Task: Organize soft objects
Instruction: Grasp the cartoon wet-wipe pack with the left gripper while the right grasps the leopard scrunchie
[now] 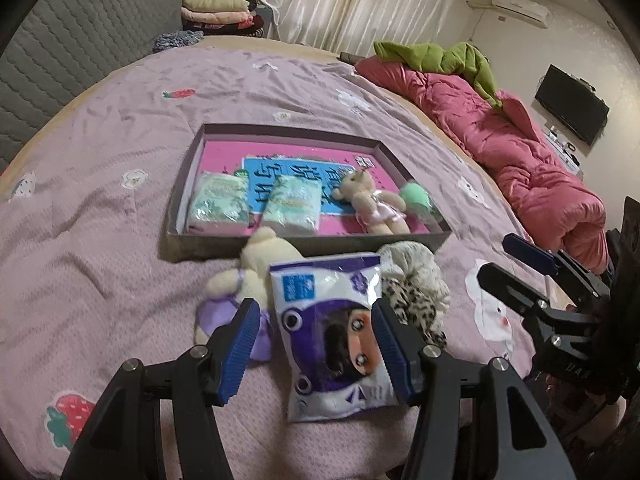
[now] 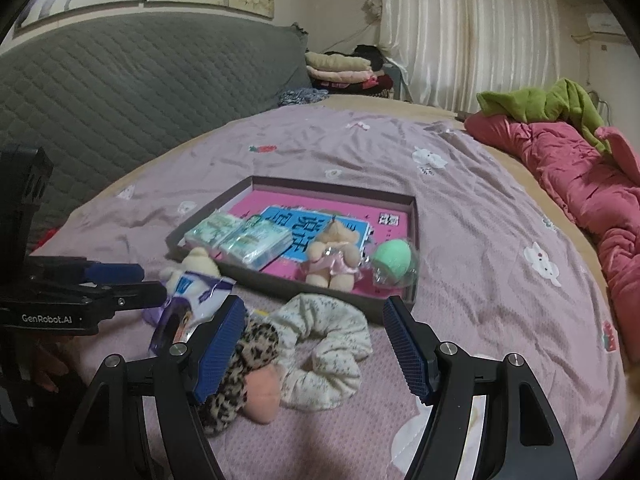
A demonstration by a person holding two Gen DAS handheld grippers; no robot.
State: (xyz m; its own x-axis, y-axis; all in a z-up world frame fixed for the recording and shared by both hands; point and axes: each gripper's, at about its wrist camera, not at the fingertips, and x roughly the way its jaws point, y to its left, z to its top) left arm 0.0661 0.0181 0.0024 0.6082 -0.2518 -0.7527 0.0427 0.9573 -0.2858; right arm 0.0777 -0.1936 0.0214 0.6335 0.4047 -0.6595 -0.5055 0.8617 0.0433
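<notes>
Soft toys and packs lie on your lilac bedspread: the cartoon tissue pack sits low in the centre of the left wrist view, between your left gripper's spread pads; whether they touch it I cannot tell. Your right gripper gapes wide over the cream scrunchie and leopard scrunchie, gripping nothing. Mid-frame, the shallow box holds two green packs, a pink-dressed bear and a green ball.

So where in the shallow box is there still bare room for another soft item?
Free: the box's far half, behind the two tissue packs, the pink-dressed bear and the green ball. Its near edge is crowded by those four. Just outside, the cream bear, purple tissue pack and scrunchies cluster together.
</notes>
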